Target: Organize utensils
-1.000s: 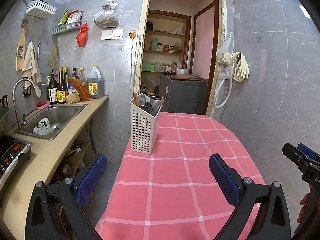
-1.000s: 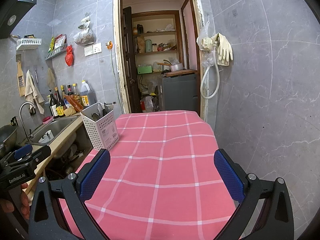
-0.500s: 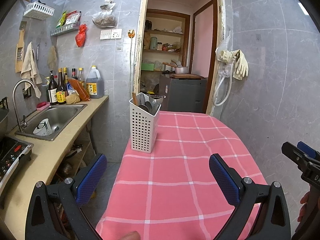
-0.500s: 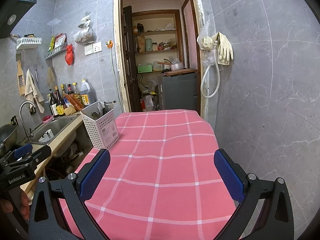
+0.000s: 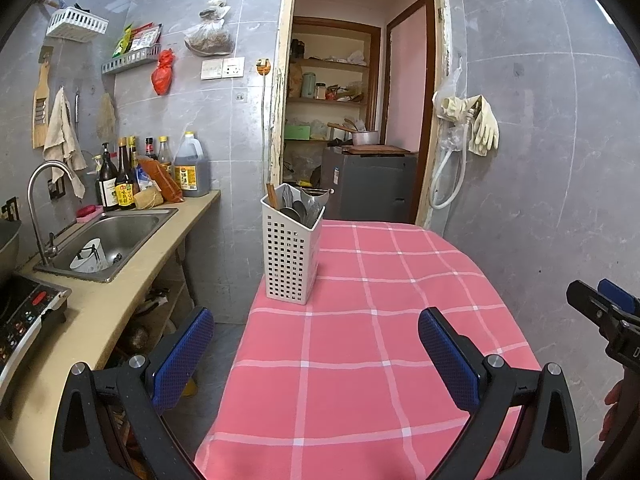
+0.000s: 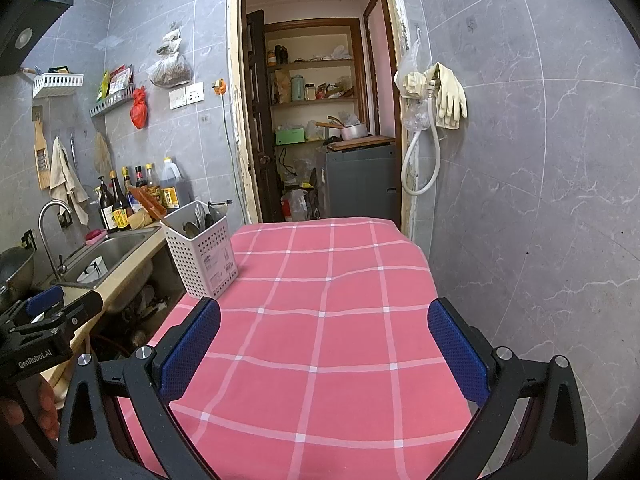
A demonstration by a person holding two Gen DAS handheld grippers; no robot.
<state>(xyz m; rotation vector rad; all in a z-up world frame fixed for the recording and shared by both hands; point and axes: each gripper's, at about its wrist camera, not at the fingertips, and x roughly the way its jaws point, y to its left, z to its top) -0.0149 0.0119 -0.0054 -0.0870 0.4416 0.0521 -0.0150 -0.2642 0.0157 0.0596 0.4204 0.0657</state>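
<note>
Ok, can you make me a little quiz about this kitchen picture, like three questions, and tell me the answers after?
1. True or false: the white basket on the pink tablecloth has spoons standing in it.
2. Pick one. The left gripper is: A) open and holding nothing, B) shut on a spoon, C) inside the sink.
3. Fill the gap: the basket stands near the edge of the table closest to the ____.

Key
1. True.
2. A. The right gripper is open and empty too.
3. Sink: in the right wrist view the basket sits on the side by the counter.
</note>
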